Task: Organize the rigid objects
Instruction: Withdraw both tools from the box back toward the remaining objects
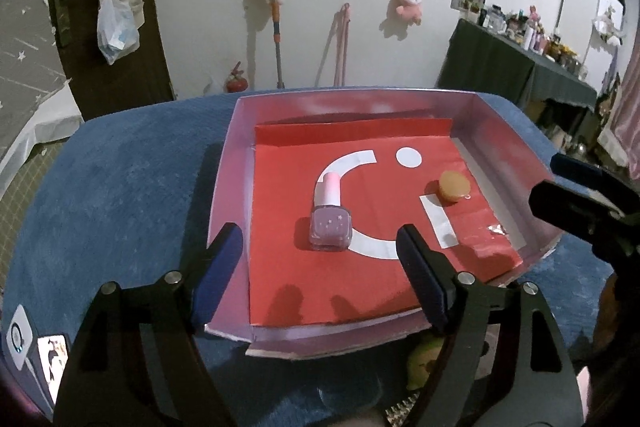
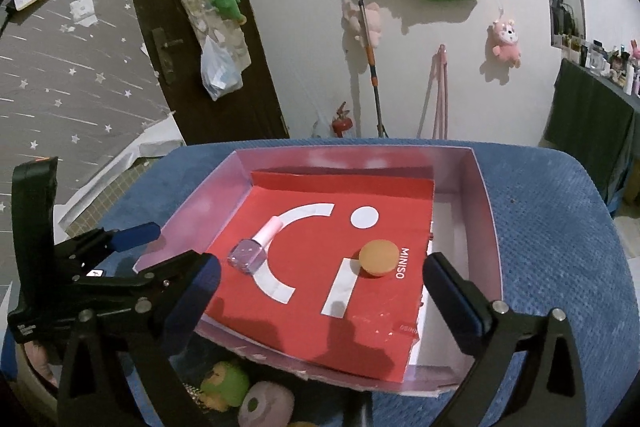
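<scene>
The shallow box (image 1: 228,183) has pale lilac walls, and its red liner (image 1: 280,279) carries white shapes — a curved band, a dot, a bar — plus white "MINISO" lettering in the right wrist view. The nail polish bottle (image 1: 331,230) is lilac with tiny white stars under a pink cap. The round disc (image 2: 378,257) is orange. Beneath lies a blue textured cloth (image 2: 560,227). Both claws are black with blue pads (image 1: 420,291).

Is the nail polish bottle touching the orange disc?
Apart. The right wrist view shows the nail polish bottle and the orange disc with a wide strip of red paper between them.
</scene>
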`<action>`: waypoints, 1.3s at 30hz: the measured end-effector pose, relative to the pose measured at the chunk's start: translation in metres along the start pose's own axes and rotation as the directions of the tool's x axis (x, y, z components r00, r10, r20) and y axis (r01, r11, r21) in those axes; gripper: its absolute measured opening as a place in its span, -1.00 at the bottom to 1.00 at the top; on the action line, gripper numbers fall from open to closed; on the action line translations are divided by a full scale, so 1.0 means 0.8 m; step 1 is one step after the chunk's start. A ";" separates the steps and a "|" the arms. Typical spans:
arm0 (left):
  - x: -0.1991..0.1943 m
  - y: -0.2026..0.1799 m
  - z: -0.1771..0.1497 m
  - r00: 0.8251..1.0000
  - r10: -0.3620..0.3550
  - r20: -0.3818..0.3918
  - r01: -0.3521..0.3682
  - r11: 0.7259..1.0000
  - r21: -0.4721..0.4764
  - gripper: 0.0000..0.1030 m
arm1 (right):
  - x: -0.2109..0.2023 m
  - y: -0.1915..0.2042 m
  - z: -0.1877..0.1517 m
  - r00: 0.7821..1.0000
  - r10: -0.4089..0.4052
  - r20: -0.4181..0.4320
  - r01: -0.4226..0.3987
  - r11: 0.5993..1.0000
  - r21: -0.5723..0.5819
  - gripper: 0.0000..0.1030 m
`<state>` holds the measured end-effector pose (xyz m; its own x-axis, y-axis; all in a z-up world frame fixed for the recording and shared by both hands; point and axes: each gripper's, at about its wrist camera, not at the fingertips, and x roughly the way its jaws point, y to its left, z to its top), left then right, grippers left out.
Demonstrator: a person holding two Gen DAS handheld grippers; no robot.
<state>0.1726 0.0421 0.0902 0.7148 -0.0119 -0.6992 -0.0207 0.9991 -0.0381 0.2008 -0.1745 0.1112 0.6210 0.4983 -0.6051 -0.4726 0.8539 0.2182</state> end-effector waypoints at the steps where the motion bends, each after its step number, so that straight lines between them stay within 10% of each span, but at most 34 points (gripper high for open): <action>1: -0.002 0.001 -0.001 1.000 -0.001 0.002 0.001 1.000 -0.003 0.53 | -0.001 0.002 -0.002 1.000 0.000 0.006 0.000 1.000 -0.002 1.00; 39: -0.045 -0.013 -0.076 1.000 -0.012 -0.004 0.011 1.000 -0.022 0.53 | -0.043 0.024 -0.076 0.999 0.028 0.040 -0.028 1.000 -0.005 1.00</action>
<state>0.1045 0.0296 0.0720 0.7121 -0.0236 -0.7016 -0.0282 0.9977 -0.0622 0.1325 -0.1846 0.0895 0.6317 0.5279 -0.5677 -0.4929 0.8387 0.2315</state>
